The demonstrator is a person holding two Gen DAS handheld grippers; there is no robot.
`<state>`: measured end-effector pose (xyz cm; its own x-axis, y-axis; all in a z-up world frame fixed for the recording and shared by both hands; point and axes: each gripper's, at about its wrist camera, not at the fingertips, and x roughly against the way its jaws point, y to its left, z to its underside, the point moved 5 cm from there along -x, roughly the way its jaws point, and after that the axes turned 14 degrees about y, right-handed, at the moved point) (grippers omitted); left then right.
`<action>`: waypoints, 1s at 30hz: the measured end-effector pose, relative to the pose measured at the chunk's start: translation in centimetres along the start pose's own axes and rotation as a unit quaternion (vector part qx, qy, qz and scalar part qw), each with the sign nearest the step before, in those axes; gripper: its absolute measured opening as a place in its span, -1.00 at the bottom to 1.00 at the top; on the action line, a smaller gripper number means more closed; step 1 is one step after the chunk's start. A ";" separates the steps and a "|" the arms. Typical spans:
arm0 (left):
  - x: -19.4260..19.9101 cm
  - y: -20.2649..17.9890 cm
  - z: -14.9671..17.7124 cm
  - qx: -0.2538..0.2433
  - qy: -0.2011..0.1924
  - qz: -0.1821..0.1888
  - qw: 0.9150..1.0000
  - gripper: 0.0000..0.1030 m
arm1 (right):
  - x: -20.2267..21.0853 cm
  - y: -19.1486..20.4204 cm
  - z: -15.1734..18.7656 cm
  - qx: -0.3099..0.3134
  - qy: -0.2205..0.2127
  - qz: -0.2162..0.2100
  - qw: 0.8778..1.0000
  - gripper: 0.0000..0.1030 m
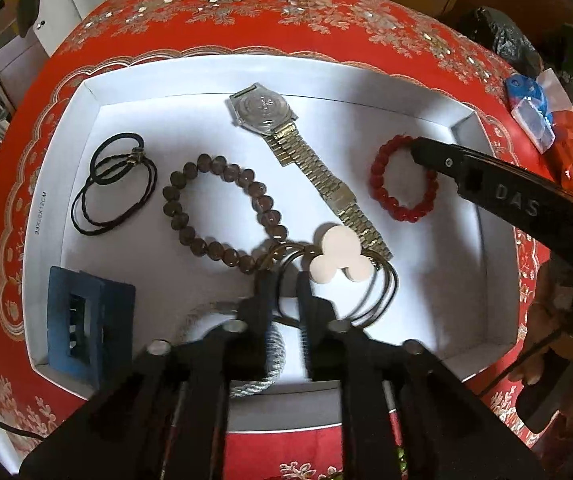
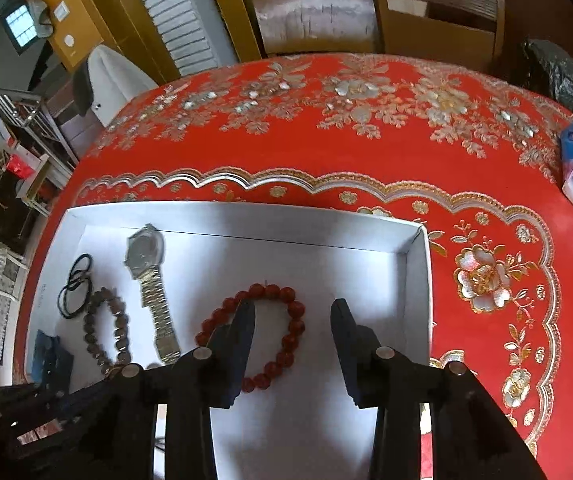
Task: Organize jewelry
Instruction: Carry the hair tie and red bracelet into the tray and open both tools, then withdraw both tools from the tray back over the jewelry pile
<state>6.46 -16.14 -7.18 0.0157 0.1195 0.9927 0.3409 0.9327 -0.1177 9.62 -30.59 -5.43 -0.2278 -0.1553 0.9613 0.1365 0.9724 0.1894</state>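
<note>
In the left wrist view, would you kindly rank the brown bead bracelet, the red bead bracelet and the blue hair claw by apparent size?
1. brown bead bracelet
2. blue hair claw, nearer the camera, so unsure
3. red bead bracelet

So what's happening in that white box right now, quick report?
Left gripper nearly shut around thin hair ties by the pink charm. Right gripper open, one finger over the red bracelet. Watch and brown beads lie close by.

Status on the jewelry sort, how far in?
Done: watch, brown bead bracelet, black hair ties and blue hair clip lie in the white box. In hand: left gripper sits nearly closed by the pink-disc hair tie; grip unclear. Right gripper is open over the red bracelet. Nothing looks grouped.
</note>
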 end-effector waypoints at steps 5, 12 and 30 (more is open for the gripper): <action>1.2 -0.3 0.6 -0.005 -0.016 0.002 1.000 -0.05 | 2.6 0.4 1.3 0.005 -0.020 0.000 1.000 -0.16; 3.6 0.0 2.4 0.001 -0.040 0.003 0.999 -0.03 | 5.7 0.4 4.3 -0.007 -0.036 -0.013 0.999 -0.12; 7.0 2.0 10.2 0.037 -0.074 0.014 0.996 -0.03 | 10.8 2.0 15.2 -0.009 -0.050 -0.013 0.999 0.03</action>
<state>-2.33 -9.98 -0.69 -0.1171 0.1907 0.9747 0.2713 0.9502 -0.1533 -7.18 -27.67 2.26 -0.3272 -0.1609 0.9312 0.1474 0.9646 0.2185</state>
